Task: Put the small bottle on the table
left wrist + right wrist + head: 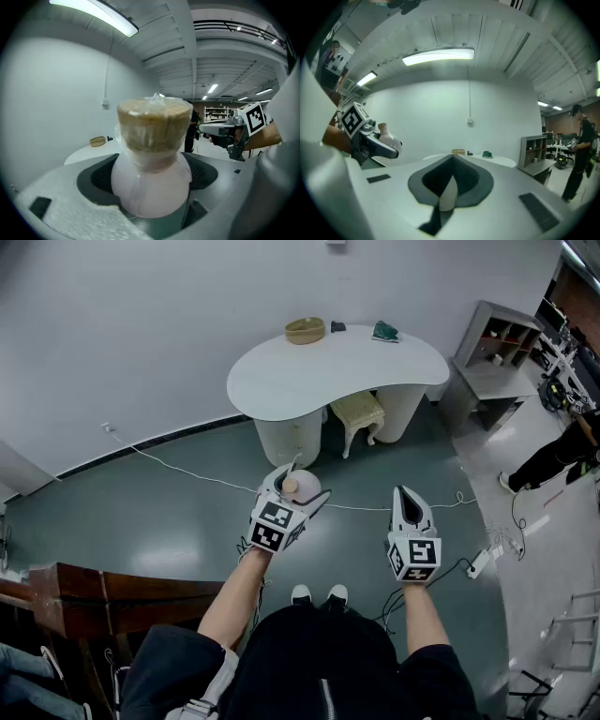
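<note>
Nearest the lens are the person's two forearms, each ending in a hand-held gripper above the green floor. The left gripper (292, 486) has its jaws spread wide and pressed on the round, pale pink belly of the small bottle (151, 187), which stands upright between them with its film-wrapped cork stopper (153, 124) uppermost. The right gripper (407, 495) is closed tip to tip and holds nothing. The bottle is thus in the air, well apart from the white kidney-shaped table (309, 381) ahead. A woven basket (305, 330), a small dark object (337, 326) and a green item (385, 331) lie along the tabletop's far edge, while the near edge and the left lobe are bare. A pale stool (357, 413) stands under the near edge. The step in hand appears to be the carry. To do it well, the bottle should be kept upright and brought over the bare tabletop by the near edge, clear of the far-edge items. Its base should then be lowered until it sits flat before the jaws part. The rounded body may tip or roll if released at a tilt, so the jaws should open evenly and draw straight back.
</note>
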A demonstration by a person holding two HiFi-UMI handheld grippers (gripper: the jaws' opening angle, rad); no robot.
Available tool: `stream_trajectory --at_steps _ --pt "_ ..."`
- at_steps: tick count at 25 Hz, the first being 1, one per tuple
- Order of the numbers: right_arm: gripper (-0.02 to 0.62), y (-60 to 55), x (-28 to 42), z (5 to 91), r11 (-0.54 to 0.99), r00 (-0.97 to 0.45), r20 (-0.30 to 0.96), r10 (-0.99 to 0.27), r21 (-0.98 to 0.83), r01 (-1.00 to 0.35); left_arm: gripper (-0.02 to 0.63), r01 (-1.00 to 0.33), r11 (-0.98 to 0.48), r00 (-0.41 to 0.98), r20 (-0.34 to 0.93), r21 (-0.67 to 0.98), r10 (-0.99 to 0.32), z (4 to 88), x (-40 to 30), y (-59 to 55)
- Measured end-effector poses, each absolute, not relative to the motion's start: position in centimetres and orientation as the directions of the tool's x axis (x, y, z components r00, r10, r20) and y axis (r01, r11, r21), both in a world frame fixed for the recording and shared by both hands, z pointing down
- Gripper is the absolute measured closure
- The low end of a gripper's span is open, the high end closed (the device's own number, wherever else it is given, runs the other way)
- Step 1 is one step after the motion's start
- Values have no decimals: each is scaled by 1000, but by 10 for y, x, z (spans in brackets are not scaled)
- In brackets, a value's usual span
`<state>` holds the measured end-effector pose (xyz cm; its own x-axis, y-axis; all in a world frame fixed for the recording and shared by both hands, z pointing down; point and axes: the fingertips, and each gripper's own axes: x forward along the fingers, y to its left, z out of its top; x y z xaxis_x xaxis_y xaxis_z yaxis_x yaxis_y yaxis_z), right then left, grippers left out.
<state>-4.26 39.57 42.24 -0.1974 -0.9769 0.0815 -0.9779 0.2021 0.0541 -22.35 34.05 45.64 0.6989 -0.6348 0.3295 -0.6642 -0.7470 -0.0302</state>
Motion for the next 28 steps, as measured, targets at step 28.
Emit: stream_trajectory --at_steps 28 --pt "595 359 53 435 258 -253 140 -957 25 -966 195 -665 -745 691 346 -40 -635 454 -124 311"
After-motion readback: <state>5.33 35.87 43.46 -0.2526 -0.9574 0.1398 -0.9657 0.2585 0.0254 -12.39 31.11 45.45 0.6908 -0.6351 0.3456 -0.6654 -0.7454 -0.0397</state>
